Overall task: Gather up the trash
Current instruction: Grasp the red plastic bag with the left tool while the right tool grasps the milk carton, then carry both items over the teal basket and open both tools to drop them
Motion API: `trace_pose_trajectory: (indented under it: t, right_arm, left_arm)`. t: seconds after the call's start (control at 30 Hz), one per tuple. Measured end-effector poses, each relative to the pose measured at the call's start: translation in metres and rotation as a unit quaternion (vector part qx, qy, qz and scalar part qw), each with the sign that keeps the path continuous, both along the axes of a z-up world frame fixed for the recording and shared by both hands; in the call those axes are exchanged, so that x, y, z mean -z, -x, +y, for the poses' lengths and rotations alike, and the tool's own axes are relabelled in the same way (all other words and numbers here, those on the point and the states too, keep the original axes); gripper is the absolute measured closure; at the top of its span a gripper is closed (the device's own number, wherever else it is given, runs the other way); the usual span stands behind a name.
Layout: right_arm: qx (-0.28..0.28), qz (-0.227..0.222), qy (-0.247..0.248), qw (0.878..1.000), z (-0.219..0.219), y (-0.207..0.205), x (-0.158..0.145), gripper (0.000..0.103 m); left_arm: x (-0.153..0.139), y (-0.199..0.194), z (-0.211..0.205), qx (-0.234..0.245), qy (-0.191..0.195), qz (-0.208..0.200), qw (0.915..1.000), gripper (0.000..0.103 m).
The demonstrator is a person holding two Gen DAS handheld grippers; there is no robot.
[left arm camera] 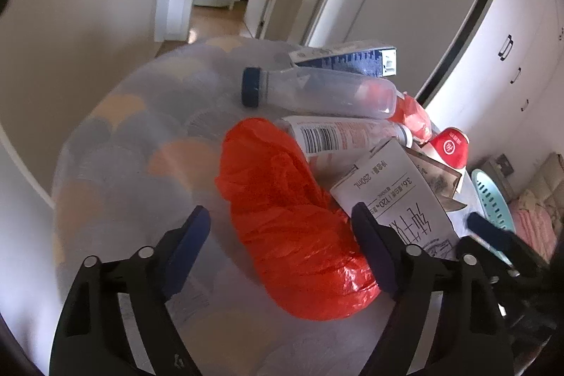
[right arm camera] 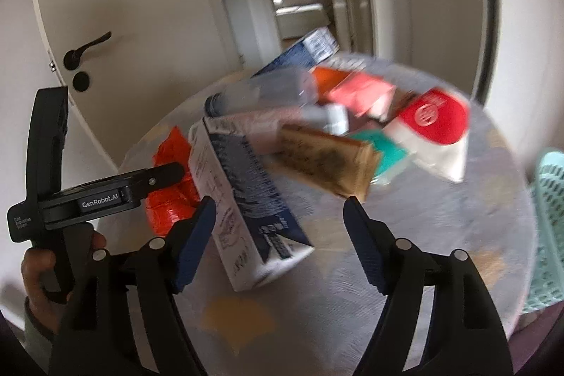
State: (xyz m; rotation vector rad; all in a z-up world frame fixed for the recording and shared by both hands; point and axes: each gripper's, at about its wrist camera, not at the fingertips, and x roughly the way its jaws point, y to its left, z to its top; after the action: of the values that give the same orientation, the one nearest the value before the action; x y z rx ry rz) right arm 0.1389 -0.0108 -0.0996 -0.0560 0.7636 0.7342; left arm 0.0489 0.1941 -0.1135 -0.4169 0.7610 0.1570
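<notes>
Trash lies in a pile on a round table (left arm camera: 116, 164) with a patterned cloth. My left gripper (left arm camera: 282, 245) is open, its jaws either side of a crumpled orange plastic bag (left arm camera: 292, 217). Behind the bag lie a clear bottle with a blue cap (left arm camera: 317, 90), a labelled bottle (left arm camera: 338, 136) and a white milk carton (left arm camera: 398, 199). My right gripper (right arm camera: 280, 228) is open around the near end of the white and blue milk carton (right arm camera: 246, 210). A brown box (right arm camera: 324, 161) and a red and white carton (right arm camera: 433, 125) lie beyond it.
A mint plastic basket (right arm camera: 550, 235) stands at the table's right edge. A blue and white box (left arm camera: 349, 59) lies at the back of the pile. A door with a black handle (right arm camera: 88, 48) is on the left, and a hallway opens behind the table.
</notes>
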Motion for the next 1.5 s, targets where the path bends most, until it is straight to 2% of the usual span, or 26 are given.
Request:
trace_pose_trajectory:
  t: [0.27, 0.37, 0.4, 0.47, 0.5, 0.53, 0.57, 0.63, 0.9, 1.1, 1.27, 1.37, 1.5]
  right_arm:
    - [-0.028, 0.058, -0.005, 0.998, 0.021, -0.024, 0.020, 0.032]
    - [-0.033, 0.069, -0.006, 0.997, 0.024, -0.026, 0.023, 0.034]
    - [-0.034, 0.073, -0.006, 0.997, 0.024, -0.026, 0.024, 0.037]
    - [-0.044, 0.084, -0.011, 0.995, 0.024, -0.026, 0.024, 0.054]
    - [-0.045, 0.088, -0.012, 0.995, 0.022, -0.025, 0.024, 0.058]
    - [-0.049, 0.093, -0.015, 0.994, 0.021, -0.024, 0.024, 0.066]
    - [-0.053, 0.097, -0.017, 0.994, 0.020, -0.023, 0.024, 0.067]
    - [-0.048, 0.092, -0.020, 0.994, 0.012, -0.015, 0.022, 0.068]
    - [-0.016, 0.018, -0.043, 0.999, -0.029, 0.009, -0.017, 0.069]
    - [0.038, -0.017, -0.053, 0.998, -0.070, 0.009, -0.039, 0.069]
    - [0.104, -0.046, -0.052, 0.992, -0.116, 0.006, -0.055, 0.069]
    - [0.157, -0.065, -0.045, 0.984, -0.150, 0.004, -0.065, 0.069]
    - [0.242, -0.079, -0.033, 0.966, -0.203, -0.004, -0.074, 0.068]
  left_arm:
    - [0.009, -0.006, -0.004, 0.018, 0.027, 0.008, 0.9994, 0.034]
    - [0.008, -0.006, -0.005, 0.026, 0.032, 0.006, 0.9991, 0.044]
    - [0.007, -0.006, -0.005, 0.027, 0.033, 0.005, 0.9991, 0.047]
    - [0.005, -0.004, -0.008, 0.029, 0.029, 0.004, 0.9991, 0.052]
    - [0.003, -0.004, -0.009, 0.030, 0.027, 0.004, 0.9992, 0.055]
    - [0.002, -0.002, -0.011, 0.030, 0.023, 0.003, 0.9993, 0.058]
    - [0.000, -0.001, -0.012, 0.029, 0.019, 0.001, 0.9994, 0.060]
    - [-0.005, 0.003, -0.015, 0.026, 0.011, -0.003, 0.9996, 0.064]
    - [-0.045, 0.020, -0.029, 0.028, -0.015, -0.051, 0.9982, 0.066]
    - [-0.072, 0.011, -0.060, 0.062, -0.034, -0.082, 0.9941, 0.066]
    - [-0.086, -0.012, -0.100, 0.112, -0.048, -0.094, 0.9881, 0.066]
    - [-0.091, -0.028, -0.131, 0.147, -0.057, -0.101, 0.9824, 0.066]
    - [-0.099, -0.052, -0.175, 0.195, -0.062, -0.109, 0.9727, 0.066]
